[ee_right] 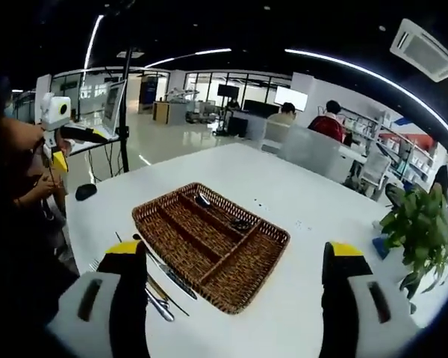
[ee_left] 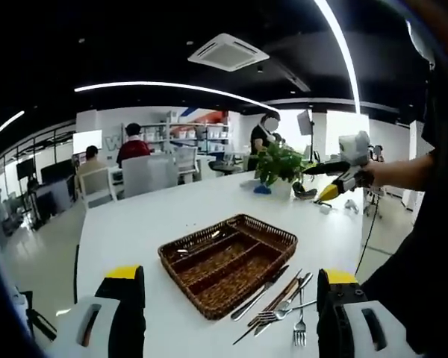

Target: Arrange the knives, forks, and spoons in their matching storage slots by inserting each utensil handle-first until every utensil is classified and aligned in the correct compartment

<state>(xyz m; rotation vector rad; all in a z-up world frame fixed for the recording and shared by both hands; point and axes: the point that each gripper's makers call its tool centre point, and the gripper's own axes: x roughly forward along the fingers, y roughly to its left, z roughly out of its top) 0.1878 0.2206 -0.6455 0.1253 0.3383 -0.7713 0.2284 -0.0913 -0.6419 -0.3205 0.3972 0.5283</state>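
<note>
Wicker tray and loose cutlery on the white counter (ee_left: 172, 209), both hand-held grippers held above it.

In the left gripper view, the left hand-held gripper (ee_left: 231, 313) gapes wide and empty at the frame's bottom; the wicker tray (ee_left: 228, 261) lies centre, the cutlery pile (ee_left: 280, 302) just right of it. In the right gripper view, the right hand-held gripper (ee_right: 235, 306) is equally wide, empty, with the tray (ee_right: 209, 242) centre and cutlery (ee_right: 160, 287) lower left.

An open-plan office: a long white table (ee_left: 209, 201) stands under strip ceiling lights (ee_left: 179, 88) and a ceiling air-conditioning unit (ee_left: 228, 52). People sit at desks with monitors (ee_right: 290, 97) before shelving (ee_left: 198, 138), and a potted plant (ee_left: 280, 165) sits on the table.
</note>
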